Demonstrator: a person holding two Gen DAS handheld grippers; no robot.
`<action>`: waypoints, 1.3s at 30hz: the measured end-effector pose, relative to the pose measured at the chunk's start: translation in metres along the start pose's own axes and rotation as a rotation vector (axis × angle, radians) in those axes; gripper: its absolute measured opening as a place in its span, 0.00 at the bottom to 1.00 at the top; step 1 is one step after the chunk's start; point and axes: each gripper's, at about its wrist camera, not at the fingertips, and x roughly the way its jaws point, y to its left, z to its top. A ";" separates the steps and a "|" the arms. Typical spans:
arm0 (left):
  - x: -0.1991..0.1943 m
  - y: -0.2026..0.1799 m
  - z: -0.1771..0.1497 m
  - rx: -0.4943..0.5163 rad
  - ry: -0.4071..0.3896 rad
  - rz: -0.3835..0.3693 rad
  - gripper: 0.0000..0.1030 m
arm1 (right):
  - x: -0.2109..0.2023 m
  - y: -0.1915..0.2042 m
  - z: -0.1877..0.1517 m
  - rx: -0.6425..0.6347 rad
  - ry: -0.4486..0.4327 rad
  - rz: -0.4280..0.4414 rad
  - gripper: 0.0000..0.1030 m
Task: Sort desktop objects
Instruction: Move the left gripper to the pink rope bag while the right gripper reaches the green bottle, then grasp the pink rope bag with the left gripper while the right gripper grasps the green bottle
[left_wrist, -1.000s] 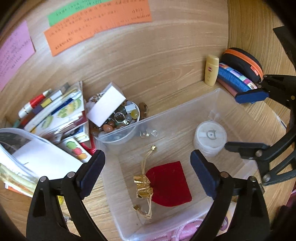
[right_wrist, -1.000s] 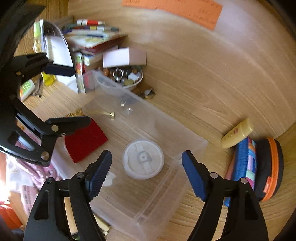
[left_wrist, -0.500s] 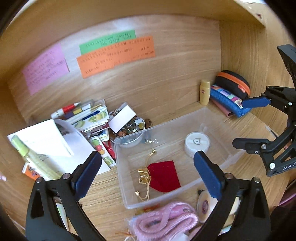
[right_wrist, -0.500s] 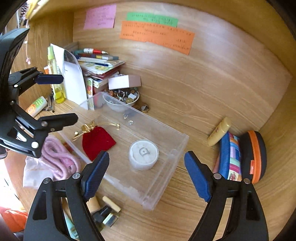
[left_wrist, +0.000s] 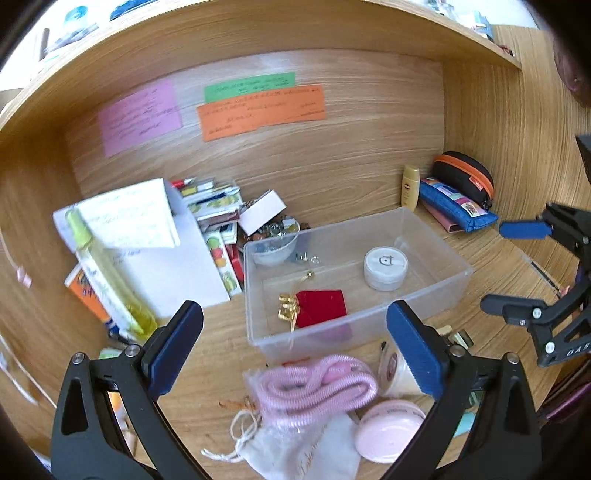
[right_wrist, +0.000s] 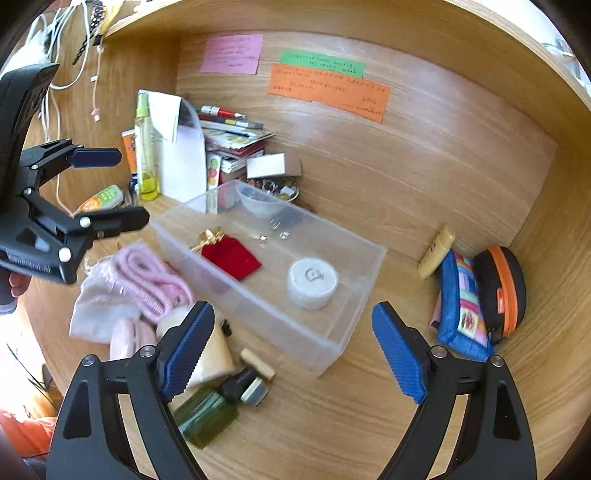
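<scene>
A clear plastic box (left_wrist: 436, 238) sits on the wooden desk. In it lie a red velvet pouch (left_wrist: 321, 302) with gold ties and a white round jar (left_wrist: 385, 267). My left gripper (left_wrist: 295, 350) hangs open and empty above a pink coiled cord (left_wrist: 317, 387) and a pink compact (left_wrist: 388, 428), just in front of the box. My right gripper (right_wrist: 293, 350) holds nothing and its jaws are opening. It hovers near the front corner of the box (right_wrist: 354, 321), beside a green bottle (right_wrist: 207, 413). Each gripper also shows in the other's view: the right (left_wrist: 513, 267), the left (right_wrist: 110, 190).
A blue pencil case (right_wrist: 461, 306), a black-and-orange case (right_wrist: 502, 288) and a yellow tube (right_wrist: 437, 251) lie in the right corner. A bowl of trinkets (left_wrist: 275, 247), stacked books (left_wrist: 214, 206) and a yellow spray bottle (left_wrist: 107, 277) crowd the left. Sticky notes (left_wrist: 258, 107) hang on the back panel.
Both grippers have drawn back from over the box and risen a little, so the whole desk nook and the items in front of the box show. The right jaws stand wider.
</scene>
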 end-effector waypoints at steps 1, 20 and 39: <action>-0.002 0.000 -0.002 -0.007 0.001 0.001 0.98 | -0.001 0.001 -0.004 0.001 -0.001 -0.001 0.83; 0.008 0.019 -0.059 -0.097 0.097 0.003 0.98 | 0.019 0.031 -0.065 0.044 0.121 0.030 0.83; 0.056 0.009 -0.072 -0.078 0.235 -0.054 0.98 | 0.048 0.015 -0.094 0.147 0.200 0.109 0.59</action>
